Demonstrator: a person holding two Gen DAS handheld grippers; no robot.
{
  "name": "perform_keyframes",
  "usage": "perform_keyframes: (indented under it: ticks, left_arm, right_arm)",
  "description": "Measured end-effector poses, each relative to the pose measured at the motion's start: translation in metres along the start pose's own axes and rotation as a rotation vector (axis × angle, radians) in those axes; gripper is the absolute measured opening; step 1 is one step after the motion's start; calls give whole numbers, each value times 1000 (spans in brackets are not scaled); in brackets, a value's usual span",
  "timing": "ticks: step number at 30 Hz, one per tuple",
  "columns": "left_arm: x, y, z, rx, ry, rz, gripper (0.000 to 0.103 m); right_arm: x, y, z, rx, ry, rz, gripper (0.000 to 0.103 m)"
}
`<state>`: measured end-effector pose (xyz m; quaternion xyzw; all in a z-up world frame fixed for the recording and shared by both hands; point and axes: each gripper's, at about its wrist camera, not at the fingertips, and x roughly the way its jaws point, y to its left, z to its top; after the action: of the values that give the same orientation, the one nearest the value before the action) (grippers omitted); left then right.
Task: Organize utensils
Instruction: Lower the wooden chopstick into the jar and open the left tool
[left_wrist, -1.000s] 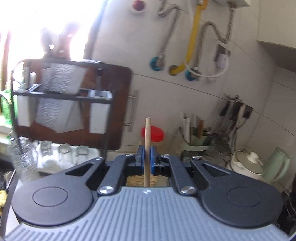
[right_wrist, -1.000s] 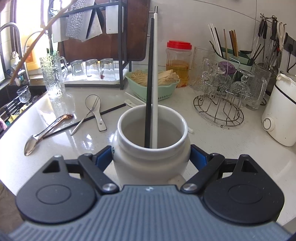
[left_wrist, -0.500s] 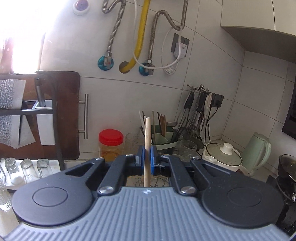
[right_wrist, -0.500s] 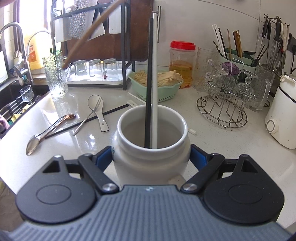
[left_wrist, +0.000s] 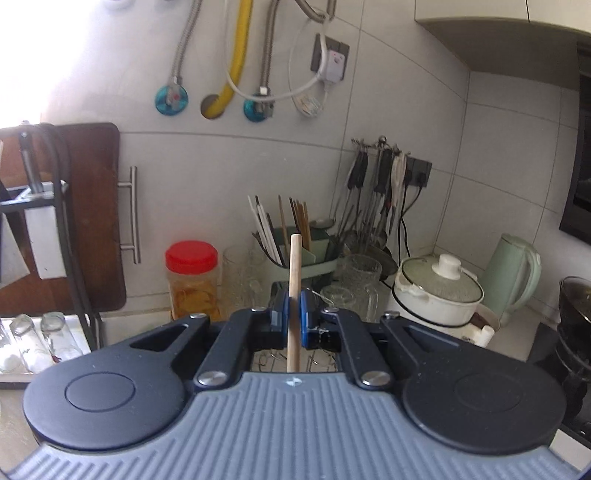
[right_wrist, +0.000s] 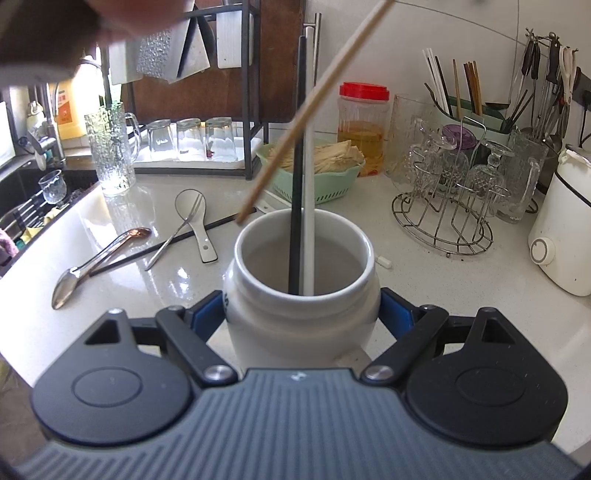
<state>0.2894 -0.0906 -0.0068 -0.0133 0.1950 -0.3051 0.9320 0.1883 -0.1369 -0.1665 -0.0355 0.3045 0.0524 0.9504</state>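
Tightly, left claw (left_wrist: 292, 320) pinches chopstick (left_wrist: 294, 291); right claw (right_wrist: 301, 314) clamps jar (right_wrist: 301, 295).

You face a kitchen corner walled in pale grey tiles (left_wrist: 424, 122). Strong daylight washes out the upper left. On the far wall: a yellow hose (left_wrist: 236, 62), two blue valve discs, a wall socket (left_wrist: 330, 59) with a white plug. A grey overhead cabinet (left_wrist: 498, 40) sits upper right. Below you, a glossy white countertop (right_wrist: 424, 280) runs left to a dark sink (right_wrist: 33, 192). A brown board (left_wrist: 99, 218) leans behind a black rack (right_wrist: 255, 122).
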Motion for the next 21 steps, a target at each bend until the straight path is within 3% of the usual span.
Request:
perform_keyframes:
  ticks: [10,21]
  left_arm:
    - [16,-7,-23,46,1,0,7]
    - [-6,-5,-40,29,-2,32,7]
  right_arm:
    - [-2,-1,-5,-6,-28,11,90]
    - [-1,-4,-7,-24,-45,33,90]
